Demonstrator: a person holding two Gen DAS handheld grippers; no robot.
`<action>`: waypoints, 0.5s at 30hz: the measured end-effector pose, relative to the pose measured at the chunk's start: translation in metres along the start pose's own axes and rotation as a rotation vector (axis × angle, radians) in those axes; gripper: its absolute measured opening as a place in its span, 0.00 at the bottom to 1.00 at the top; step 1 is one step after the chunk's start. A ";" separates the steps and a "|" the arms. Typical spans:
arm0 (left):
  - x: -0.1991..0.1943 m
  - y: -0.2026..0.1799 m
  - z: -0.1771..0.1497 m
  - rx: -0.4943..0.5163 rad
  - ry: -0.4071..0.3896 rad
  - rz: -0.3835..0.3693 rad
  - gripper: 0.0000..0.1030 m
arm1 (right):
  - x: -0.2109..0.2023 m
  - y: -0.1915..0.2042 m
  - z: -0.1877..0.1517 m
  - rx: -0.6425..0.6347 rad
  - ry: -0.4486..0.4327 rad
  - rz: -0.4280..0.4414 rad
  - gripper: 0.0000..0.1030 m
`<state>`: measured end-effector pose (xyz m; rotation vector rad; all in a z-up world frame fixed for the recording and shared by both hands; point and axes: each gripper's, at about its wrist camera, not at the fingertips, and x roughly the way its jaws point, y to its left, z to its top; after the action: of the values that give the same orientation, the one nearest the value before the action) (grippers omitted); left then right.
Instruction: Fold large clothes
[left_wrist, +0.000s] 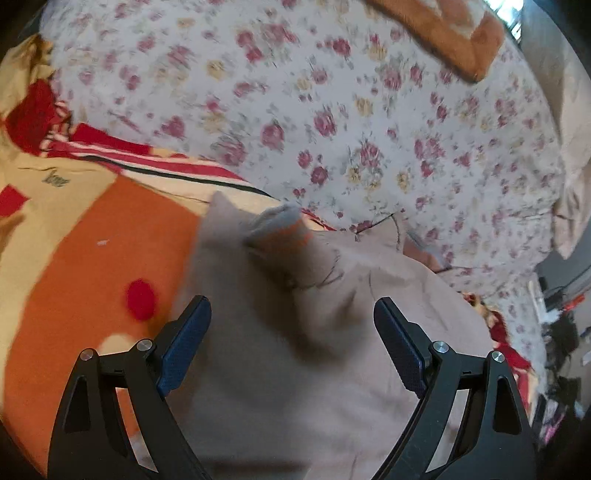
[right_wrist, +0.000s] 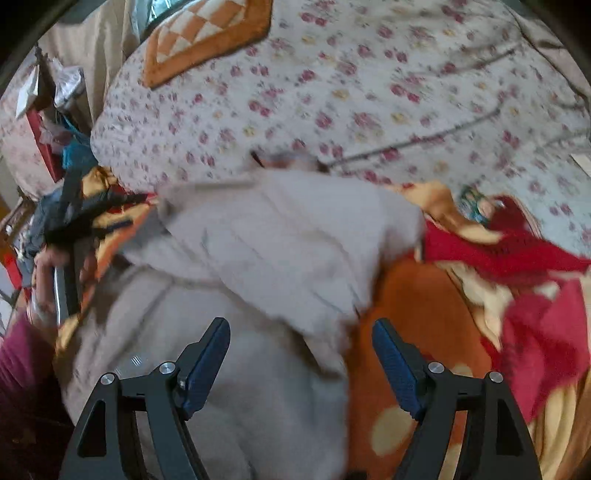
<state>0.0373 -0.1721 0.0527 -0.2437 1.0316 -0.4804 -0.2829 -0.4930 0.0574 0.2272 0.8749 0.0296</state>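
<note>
Both jaws apart over beige garment (left_wrist: 295, 369), orange blanket (left_wrist: 92, 258) beneath, floral quilt (left_wrist: 332, 110) behind

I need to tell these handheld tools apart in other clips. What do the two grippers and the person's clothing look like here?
Both look alike. The left gripper and right gripper each have two black, triangular cut-out arms with silver round pivot bolts, and dark blue textured fingers. No cables or markings show. At the right wrist view's left edge, the person's sleeve is dark magenta.
</note>
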 end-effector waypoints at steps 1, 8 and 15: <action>0.015 -0.006 0.004 -0.008 0.036 0.020 0.87 | 0.005 -0.004 -0.004 0.002 0.011 -0.009 0.75; 0.034 -0.044 0.019 0.031 0.032 0.046 0.15 | 0.040 -0.006 -0.001 -0.043 0.021 -0.103 0.62; -0.057 -0.049 0.006 0.109 -0.092 -0.094 0.13 | 0.017 -0.035 0.013 0.125 -0.095 -0.212 0.12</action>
<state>0.0056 -0.1865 0.1195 -0.2162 0.9040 -0.6030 -0.2644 -0.5276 0.0455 0.2497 0.8035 -0.2324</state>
